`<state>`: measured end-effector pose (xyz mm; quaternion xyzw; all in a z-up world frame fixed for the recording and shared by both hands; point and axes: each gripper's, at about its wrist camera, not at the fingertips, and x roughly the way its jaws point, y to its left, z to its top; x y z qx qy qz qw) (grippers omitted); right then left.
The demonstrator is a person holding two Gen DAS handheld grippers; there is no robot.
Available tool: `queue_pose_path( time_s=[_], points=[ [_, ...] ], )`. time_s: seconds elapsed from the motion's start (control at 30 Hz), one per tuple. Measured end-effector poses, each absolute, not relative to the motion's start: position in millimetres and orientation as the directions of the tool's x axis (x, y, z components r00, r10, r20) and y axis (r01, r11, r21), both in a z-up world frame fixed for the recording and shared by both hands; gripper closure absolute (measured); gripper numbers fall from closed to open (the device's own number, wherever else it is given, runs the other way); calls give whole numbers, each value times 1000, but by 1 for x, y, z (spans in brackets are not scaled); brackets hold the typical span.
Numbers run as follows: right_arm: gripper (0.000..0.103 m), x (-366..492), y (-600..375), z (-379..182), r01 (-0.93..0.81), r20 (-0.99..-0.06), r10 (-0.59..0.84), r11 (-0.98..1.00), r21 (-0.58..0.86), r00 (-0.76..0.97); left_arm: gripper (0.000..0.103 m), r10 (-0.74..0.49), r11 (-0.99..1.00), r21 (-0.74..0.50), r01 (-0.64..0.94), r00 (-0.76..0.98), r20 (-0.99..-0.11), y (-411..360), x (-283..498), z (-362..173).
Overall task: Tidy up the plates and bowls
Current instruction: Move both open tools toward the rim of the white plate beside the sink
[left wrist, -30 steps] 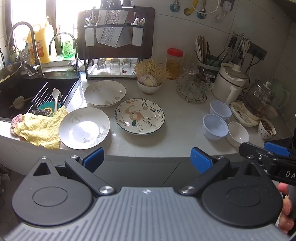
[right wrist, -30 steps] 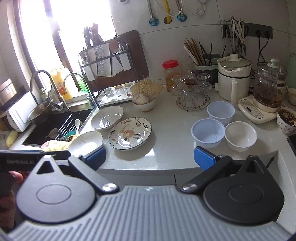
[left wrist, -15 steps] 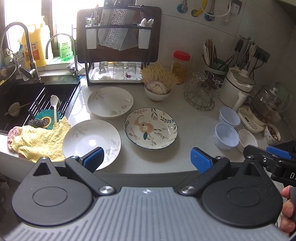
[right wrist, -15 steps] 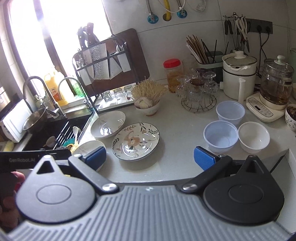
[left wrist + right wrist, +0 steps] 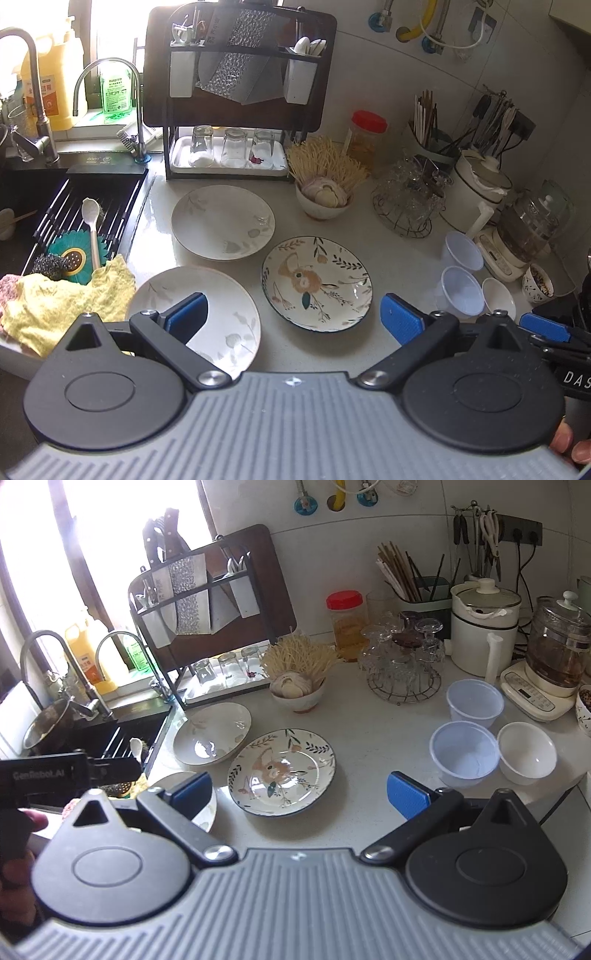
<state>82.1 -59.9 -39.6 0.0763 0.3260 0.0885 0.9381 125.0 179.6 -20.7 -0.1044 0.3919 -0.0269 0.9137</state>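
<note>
Three plates lie on the counter: a near white plate (image 5: 221, 310), a far white plate (image 5: 223, 221) (image 5: 212, 733) and a floral plate (image 5: 316, 282) (image 5: 282, 771). Two translucent plastic bowls (image 5: 463, 249) (image 5: 474, 703), (image 5: 460, 291) (image 5: 463, 753) and a small white bowl (image 5: 498, 293) (image 5: 526, 751) stand at the right. My left gripper (image 5: 291, 319) is open and empty, above the counter's front edge near the white and floral plates. My right gripper (image 5: 299, 794) is open and empty, in front of the floral plate.
A sink (image 5: 44, 206) with a yellow cloth (image 5: 55, 306) is at the left. A dish rack with glasses (image 5: 229, 147) stands behind the plates. A bowl of garlic (image 5: 325, 199), a glass holder (image 5: 406, 203), a jar, a cooker (image 5: 480, 638) and a kettle (image 5: 554, 657) line the back right.
Both grippers have moved forward toward the counter; the plates and bowls look larger and lower in view. Nothing was grasped.
</note>
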Motion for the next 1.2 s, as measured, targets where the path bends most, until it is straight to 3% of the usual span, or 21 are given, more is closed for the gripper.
queue_pose_path(
  time_s=[0.27, 0.57, 0.73, 1.07, 1.17, 1.2],
  points=[
    [0, 105, -3, -42, -140, -596, 177, 984, 107, 784, 2, -155, 968, -247, -46, 664, -731, 236, 155, -37],
    [2, 137, 40, -74, -104, -655, 186, 981, 162, 733, 2, -165, 974, -226, -14, 638, -752, 298, 191, -69],
    [18, 153, 59, -108, -86, -716, 229, 969, 230, 659, 2, -183, 978, -205, 34, 613, -769, 324, 206, -92],
    [35, 166, 98, -158, -33, -803, 243, 963, 269, 544, 3, -311, 948, -304, 90, 457, -833, 361, 231, -175],
    [45, 169, 105, -172, -20, -822, 225, 968, 252, 523, 3, -318, 947, -307, 97, 432, -844, 367, 236, -192],
    [54, 169, 107, -176, -15, -828, 219, 969, 246, 517, 4, -322, 946, -310, 99, 423, -847, 368, 237, -196]
  ],
)
